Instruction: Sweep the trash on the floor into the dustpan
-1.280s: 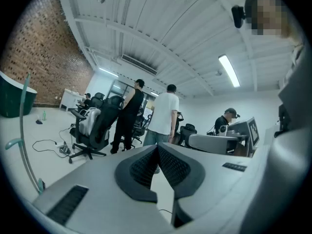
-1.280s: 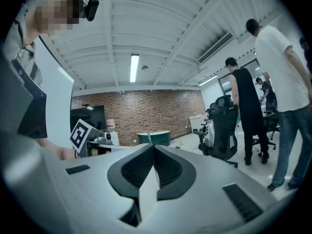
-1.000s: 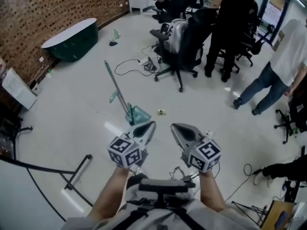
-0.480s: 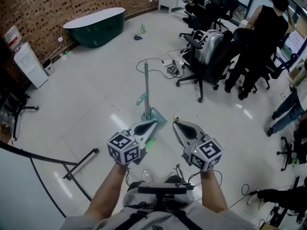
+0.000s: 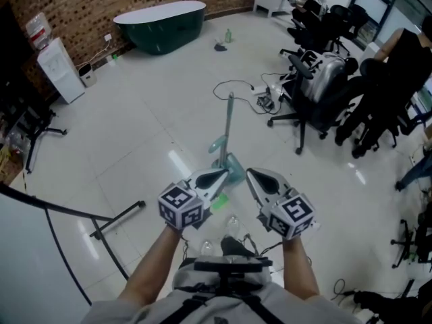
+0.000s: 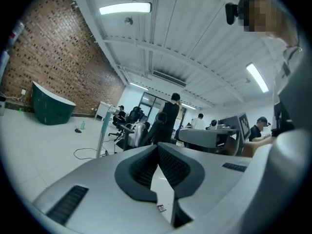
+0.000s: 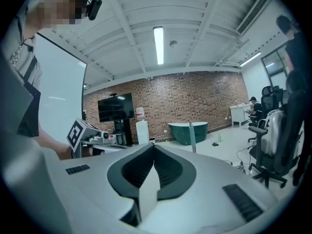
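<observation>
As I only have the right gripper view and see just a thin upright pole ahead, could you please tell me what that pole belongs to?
Observer: It is the handle of a teal dustpan that stands on the floor.
Operator: Thank you. Is the left claw holding anything?
Observer: No, the left claw is shut and empty.
Operator: Does it touch the dustpan?
Observer: No. In the left gripper view the handle stands ahead and to the left, apart from the claw.

The shiny white floor (image 5: 135, 130) is wide open on the left. What looks like a tall green long-handled dustpan (image 5: 229, 128) stands right in front, and black wheeled office chairs (image 5: 332, 103) block the right.
</observation>
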`<control>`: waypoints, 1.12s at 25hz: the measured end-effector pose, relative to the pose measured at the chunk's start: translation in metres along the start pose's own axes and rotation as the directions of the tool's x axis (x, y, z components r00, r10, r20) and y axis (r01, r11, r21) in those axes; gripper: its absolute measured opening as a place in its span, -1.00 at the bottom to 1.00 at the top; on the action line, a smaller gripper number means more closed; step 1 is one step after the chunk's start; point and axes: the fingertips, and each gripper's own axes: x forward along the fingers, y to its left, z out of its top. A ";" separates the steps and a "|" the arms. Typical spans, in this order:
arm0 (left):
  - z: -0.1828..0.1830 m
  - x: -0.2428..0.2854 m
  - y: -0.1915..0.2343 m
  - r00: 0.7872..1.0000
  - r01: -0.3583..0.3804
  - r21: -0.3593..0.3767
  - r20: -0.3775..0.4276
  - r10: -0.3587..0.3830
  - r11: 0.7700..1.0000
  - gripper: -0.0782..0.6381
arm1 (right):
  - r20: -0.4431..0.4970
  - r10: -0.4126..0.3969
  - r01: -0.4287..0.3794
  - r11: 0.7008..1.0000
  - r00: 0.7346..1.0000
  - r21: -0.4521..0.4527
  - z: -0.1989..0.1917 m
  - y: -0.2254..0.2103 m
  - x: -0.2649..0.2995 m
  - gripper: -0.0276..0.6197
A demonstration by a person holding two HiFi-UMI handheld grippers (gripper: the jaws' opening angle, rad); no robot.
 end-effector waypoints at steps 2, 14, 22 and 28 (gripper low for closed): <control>0.001 0.011 0.013 0.999 -0.045 0.007 -0.025 0.045 0.999 -0.78 | -0.002 0.006 -0.006 1.000 1.000 0.006 0.003 -0.015 0.010 -0.91; -0.013 0.077 0.094 0.933 -0.308 0.102 -0.164 0.321 0.946 -0.78 | -0.008 0.111 -0.111 0.993 0.994 0.038 0.001 -0.114 0.059 -0.91; -0.062 0.108 0.168 0.873 -0.326 0.195 -0.312 0.374 0.925 -0.78 | -0.130 0.073 -0.068 0.997 0.989 0.041 -0.022 -0.148 0.099 -0.91; -0.122 0.141 0.225 0.814 -0.261 0.197 -0.481 0.325 0.945 -0.30 | -0.177 0.046 -0.028 0.994 0.983 0.106 -0.033 -0.167 0.117 -0.91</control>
